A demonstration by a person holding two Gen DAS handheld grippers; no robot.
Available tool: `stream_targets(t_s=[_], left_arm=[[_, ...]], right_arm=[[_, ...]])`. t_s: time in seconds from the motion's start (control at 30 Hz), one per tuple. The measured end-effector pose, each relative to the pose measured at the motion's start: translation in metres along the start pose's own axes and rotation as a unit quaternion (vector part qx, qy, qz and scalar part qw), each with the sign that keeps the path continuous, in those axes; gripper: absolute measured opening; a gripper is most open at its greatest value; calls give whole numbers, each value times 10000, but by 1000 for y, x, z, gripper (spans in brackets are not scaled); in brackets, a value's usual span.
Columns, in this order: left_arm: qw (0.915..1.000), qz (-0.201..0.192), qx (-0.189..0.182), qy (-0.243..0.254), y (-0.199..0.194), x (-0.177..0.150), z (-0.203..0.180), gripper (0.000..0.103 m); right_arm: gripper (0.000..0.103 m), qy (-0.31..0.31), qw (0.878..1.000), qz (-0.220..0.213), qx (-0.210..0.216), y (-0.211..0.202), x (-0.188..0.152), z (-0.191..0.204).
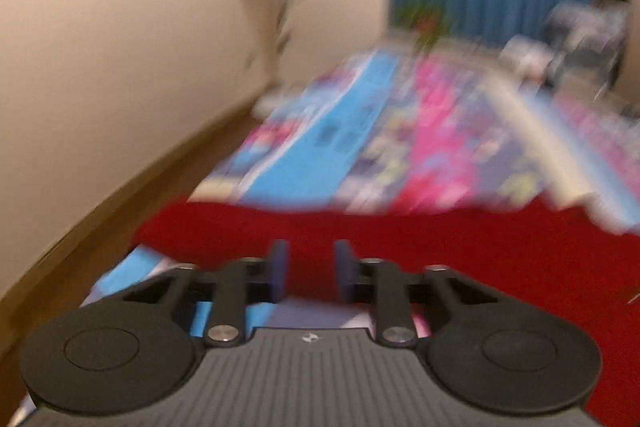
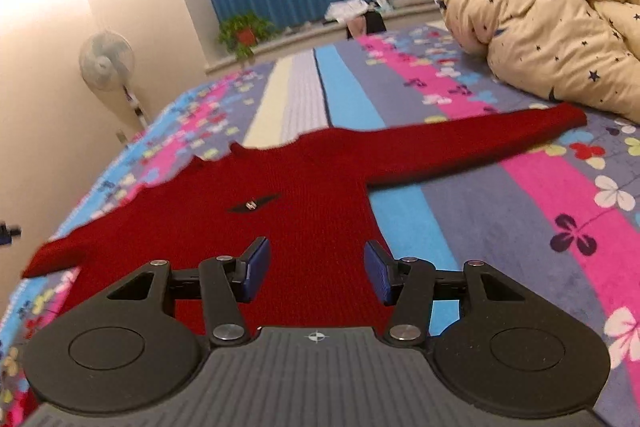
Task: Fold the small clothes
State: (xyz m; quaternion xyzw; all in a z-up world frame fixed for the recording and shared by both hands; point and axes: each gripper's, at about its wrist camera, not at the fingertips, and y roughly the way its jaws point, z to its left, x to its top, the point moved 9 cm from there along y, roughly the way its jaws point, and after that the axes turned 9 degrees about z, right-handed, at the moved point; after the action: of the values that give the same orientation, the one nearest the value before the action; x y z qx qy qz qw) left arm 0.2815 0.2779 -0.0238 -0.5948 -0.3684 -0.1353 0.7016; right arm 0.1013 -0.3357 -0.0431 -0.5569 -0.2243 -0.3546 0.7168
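Red sweater: ribbed knit cloth, matt, slightly fuzzy. Bedsheet: smooth printed cotton-looking fabric, flat finish. Star-print quilt by the far right edge of the bed: soft, puffy cloth. Right gripper: matt black plastic, ribbed blue pads, shiny metal pins.

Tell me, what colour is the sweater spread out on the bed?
The sweater is dark red, with a small dark emblem on its chest; the right wrist view shows it best.
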Motion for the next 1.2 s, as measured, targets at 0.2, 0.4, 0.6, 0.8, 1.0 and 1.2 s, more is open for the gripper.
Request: stream_targets(t_s=[0.2,0.4,0.6,0.8,1.0,1.2], left_arm=[[9948,369,156,-939,47,14,51,14],[9893,647,336,-1261,76,4,78,16],[9843,790,466,-1506,100,-9,90,22],[9821,826,563,-1599,105,-12,95,40],[9742,876,414,-2039,109,-15,109,55],[9658,879,166,-2436,111,-19,117,55]], right_arm=[[40,-141,9998,161,-17,28,5,9],[39,-253,9989,379,47,49,3,18],[39,-279,9982,527,109,58,1,18],[39,-261,9977,611,139,62,0,18],[39,-273,9973,670,154,65,-1,18],[39,-367,9965,746,116,69,-4,20]])
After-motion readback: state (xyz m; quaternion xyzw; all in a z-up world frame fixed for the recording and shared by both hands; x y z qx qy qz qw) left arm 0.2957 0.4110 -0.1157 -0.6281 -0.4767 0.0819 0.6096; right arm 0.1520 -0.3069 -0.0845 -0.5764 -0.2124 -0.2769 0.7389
